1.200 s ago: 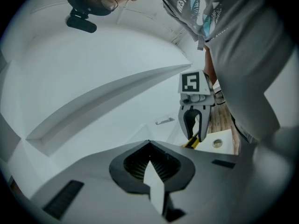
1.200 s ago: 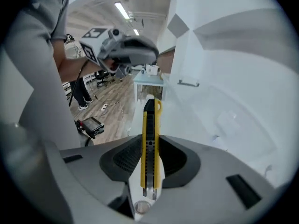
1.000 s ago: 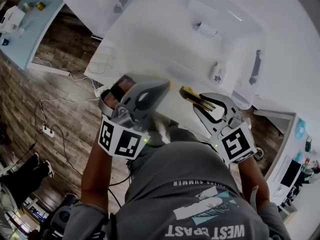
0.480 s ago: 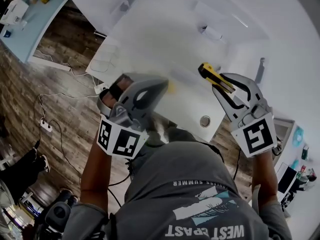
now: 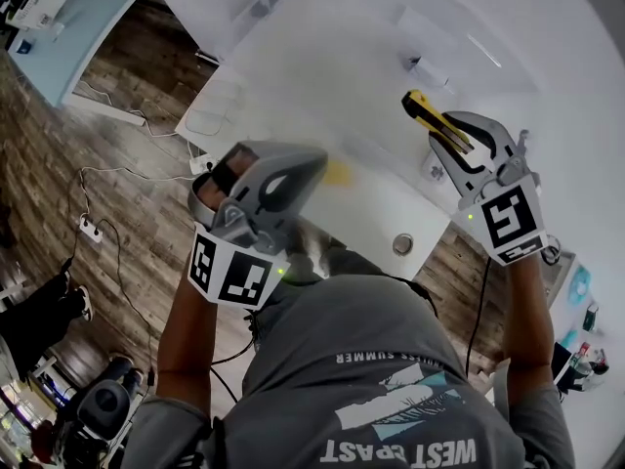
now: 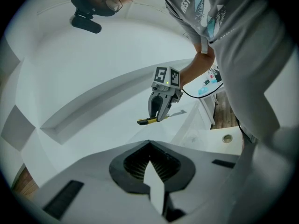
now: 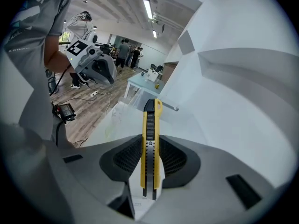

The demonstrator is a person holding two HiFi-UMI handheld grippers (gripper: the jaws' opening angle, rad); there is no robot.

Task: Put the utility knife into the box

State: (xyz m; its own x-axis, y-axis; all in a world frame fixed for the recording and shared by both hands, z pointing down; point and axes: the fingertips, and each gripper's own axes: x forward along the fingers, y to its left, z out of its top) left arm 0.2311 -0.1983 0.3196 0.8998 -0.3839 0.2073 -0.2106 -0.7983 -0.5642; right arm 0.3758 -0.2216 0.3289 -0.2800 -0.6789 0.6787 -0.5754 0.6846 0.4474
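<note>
Your right gripper [image 5: 451, 137] clamps the slim yellow plastic knife [image 5: 420, 108], with its black ribbed slider, over the smooth white table [image 5: 322, 76]. Your left gripper [image 5: 303, 169] is closed and empty.

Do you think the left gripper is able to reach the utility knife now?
Probably yes: nothing stands between the left gripper and the utility knife, whose end juts clear of the right gripper.

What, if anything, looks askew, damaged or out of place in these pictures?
Nothing stands out. The right gripper grips the yellow utility knife squarely, lined up along its jaws. No blade shows, and no spill or damage is visible.
</note>
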